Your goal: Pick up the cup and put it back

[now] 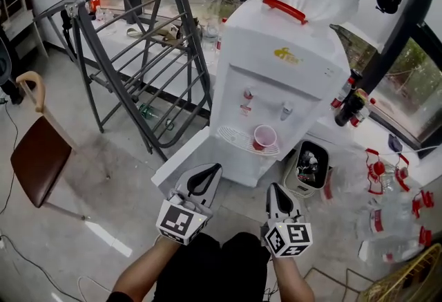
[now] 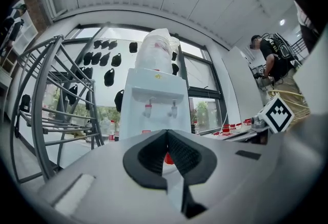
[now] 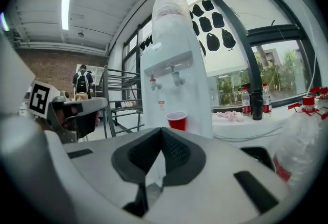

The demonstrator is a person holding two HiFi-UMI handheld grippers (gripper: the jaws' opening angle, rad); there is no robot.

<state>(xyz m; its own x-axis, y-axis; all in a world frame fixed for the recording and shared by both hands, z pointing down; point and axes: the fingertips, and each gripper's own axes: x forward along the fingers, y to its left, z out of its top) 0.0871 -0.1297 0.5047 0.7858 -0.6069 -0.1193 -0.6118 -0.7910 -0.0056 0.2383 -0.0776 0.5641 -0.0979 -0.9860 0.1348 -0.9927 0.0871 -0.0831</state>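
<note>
A red cup (image 1: 264, 136) stands upright on the drip tray (image 1: 233, 135) of a white water dispenser (image 1: 276, 79), under its right tap. In the right gripper view the cup (image 3: 177, 120) sits ahead, just above the jaws. In the left gripper view only a sliver of the cup (image 2: 168, 159) shows in the gap behind the closed tips. My left gripper (image 1: 213, 173) and right gripper (image 1: 274, 190) hover side by side in front of the dispenser, well short of the cup. Both are shut and hold nothing. The jaw tips meet in the left gripper (image 2: 166, 133) and right gripper (image 3: 162, 130) views.
A grey metal rack (image 1: 138, 52) stands left of the dispenser, with a brown chair (image 1: 38, 155) further left. A small bin (image 1: 307, 168) sits at the dispenser's right, beside several red-capped bottles (image 1: 387, 176). A person (image 3: 82, 82) stands far back.
</note>
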